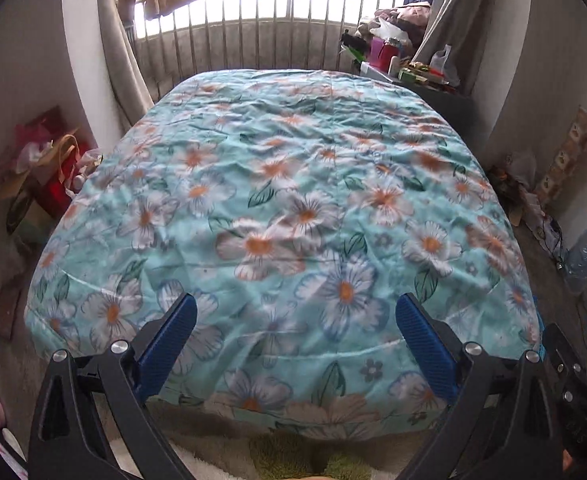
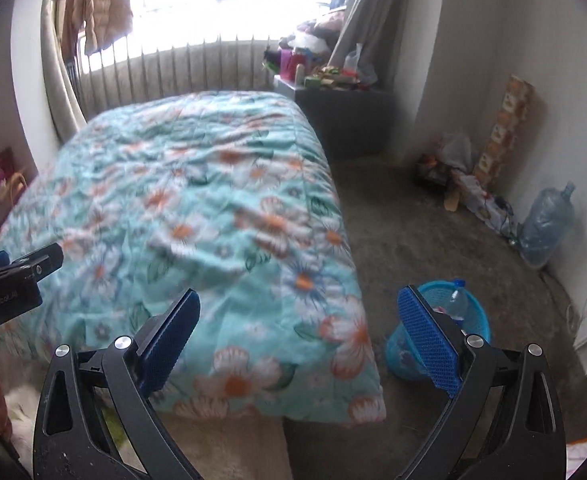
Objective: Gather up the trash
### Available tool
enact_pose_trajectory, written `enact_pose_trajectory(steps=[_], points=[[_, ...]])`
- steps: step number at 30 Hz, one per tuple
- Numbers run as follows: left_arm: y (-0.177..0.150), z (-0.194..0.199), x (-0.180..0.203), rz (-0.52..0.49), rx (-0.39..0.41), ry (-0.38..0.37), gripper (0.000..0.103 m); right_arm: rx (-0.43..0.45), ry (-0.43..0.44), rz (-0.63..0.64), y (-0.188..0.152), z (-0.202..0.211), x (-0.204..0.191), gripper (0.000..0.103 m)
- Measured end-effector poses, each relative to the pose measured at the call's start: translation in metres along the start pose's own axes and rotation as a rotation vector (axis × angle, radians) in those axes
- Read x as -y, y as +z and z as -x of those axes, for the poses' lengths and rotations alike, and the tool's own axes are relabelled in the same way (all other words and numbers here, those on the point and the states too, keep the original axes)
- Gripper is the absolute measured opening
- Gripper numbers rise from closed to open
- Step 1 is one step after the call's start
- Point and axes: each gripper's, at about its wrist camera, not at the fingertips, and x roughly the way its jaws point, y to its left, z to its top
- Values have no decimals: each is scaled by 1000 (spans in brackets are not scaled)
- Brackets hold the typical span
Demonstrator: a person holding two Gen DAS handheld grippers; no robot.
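Two grippers hang at the foot of the bed, both spread wide with nothing between their blue pads. The left gripper (image 1: 296,322) looks straight up the flowered quilt (image 1: 285,208), and the right gripper (image 2: 299,316) sits beside it, angled toward the bed's corner and the floor on that side. Just past the right gripper's outer pad stands a small blue basket (image 2: 475,316) on the floor, close to the bed's corner, with a clear plastic bottle (image 2: 456,300) already upright inside it. So the bin seems partly filled, and no loose rubbish shows on the quilt itself.

Farther along the wall lie a heap of bags and wrappers (image 2: 449,168) and a big water jug (image 2: 545,224); at the far end a crowded nightstand (image 2: 333,80) holds boxes and packets.

Both views are smeared, which suggests quick movement, and that is the main risk: a hasty swing near the basket could knock it over and spill the bottle. Another is picking up something from the nightstand that is not trash, since its contents are too jumbled to sort by eye.
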Motion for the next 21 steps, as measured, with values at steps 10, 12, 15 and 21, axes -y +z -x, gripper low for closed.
enact_pose_trajectory(steps=[10,12,15,21], points=[[-4,3,34,-112,-10,-22,97,-87,-80,-8,-25,-5,13,95],[-6,3,39,-133,-11,-25,97,-84,-90,-13,-26,-4,17,95],[-8,3,45,-157,-13,-29,97,-80,-99,-25,-26,-2,23,95],[-10,5,53,-187,-13,-41,97,-82,-119,-31,-27,-1,30,95]])
